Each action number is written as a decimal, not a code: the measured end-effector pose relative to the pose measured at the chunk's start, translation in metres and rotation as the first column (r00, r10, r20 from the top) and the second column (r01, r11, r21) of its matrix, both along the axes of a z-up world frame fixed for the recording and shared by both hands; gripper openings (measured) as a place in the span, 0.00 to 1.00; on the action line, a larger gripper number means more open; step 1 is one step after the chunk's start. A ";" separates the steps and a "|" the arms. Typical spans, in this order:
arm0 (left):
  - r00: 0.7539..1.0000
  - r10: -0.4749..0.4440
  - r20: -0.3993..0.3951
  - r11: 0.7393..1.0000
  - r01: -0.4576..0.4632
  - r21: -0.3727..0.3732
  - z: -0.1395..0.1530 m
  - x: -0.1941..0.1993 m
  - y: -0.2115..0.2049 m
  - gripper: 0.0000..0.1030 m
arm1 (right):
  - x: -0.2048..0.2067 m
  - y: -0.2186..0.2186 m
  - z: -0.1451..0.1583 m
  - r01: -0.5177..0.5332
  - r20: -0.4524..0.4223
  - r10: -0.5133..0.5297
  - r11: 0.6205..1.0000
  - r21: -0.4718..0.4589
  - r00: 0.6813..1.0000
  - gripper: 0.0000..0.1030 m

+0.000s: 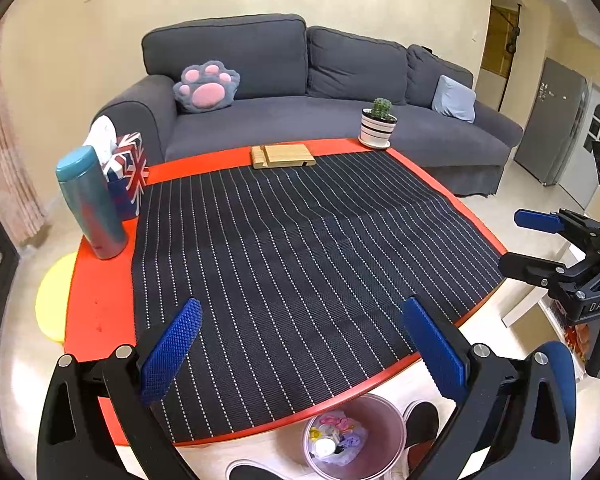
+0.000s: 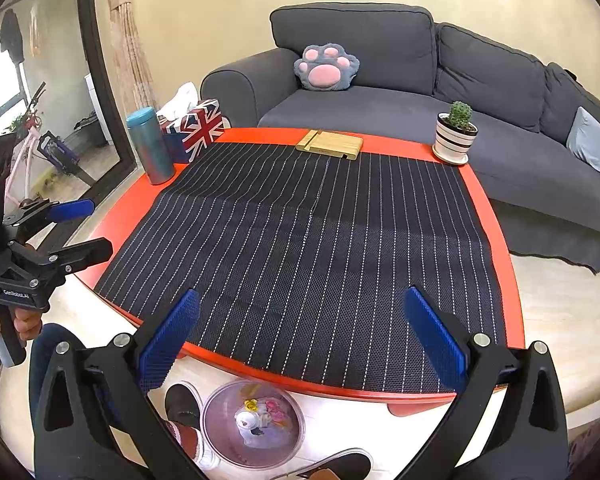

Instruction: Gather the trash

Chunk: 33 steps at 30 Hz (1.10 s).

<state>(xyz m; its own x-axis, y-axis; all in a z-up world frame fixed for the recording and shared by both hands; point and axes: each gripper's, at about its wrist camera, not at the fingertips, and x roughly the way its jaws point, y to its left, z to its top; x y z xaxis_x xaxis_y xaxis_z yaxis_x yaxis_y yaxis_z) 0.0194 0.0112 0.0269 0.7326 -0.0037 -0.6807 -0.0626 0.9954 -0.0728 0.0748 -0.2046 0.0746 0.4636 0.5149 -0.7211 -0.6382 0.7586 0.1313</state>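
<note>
Home living room: sofa, cushions

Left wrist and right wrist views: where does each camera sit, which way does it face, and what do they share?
Left wrist view: sits on the left gripper, open above the table's near edge, facing the sofa; the right gripper shows at its right, shoes below.
Right wrist view: sits on the right gripper, open, facing likewise; the left gripper and a hand show at its left.
Shared: striped mat, trash bin holding trash, cactus pot, teal bottle.
</note>
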 end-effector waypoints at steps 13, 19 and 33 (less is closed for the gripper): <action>1.000 -0.017 0.001 1.000 0.017 0.000 0.000 0.002 -0.005 0.94 | 0.000 0.001 -0.003 -0.006 -0.004 0.006 1.000 -0.006 1.000 0.97; 1.000 -0.020 0.000 1.000 0.020 -0.001 0.000 0.001 -0.007 0.94 | 0.000 0.000 -0.004 -0.005 -0.006 0.005 1.000 -0.007 1.000 0.97; 1.000 -0.027 0.001 1.000 0.027 -0.014 0.000 0.003 -0.007 0.94 | 0.000 0.000 -0.005 -0.006 -0.007 0.006 1.000 -0.009 1.000 0.97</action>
<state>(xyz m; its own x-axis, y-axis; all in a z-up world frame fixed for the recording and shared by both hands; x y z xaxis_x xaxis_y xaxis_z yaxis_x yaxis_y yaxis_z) 0.0220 0.0042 0.0266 0.7324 -0.0329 -0.6801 -0.0358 0.9956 -0.0866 0.0747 -0.2047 0.0695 0.4558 0.5108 -0.7289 -0.6417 0.7561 0.1286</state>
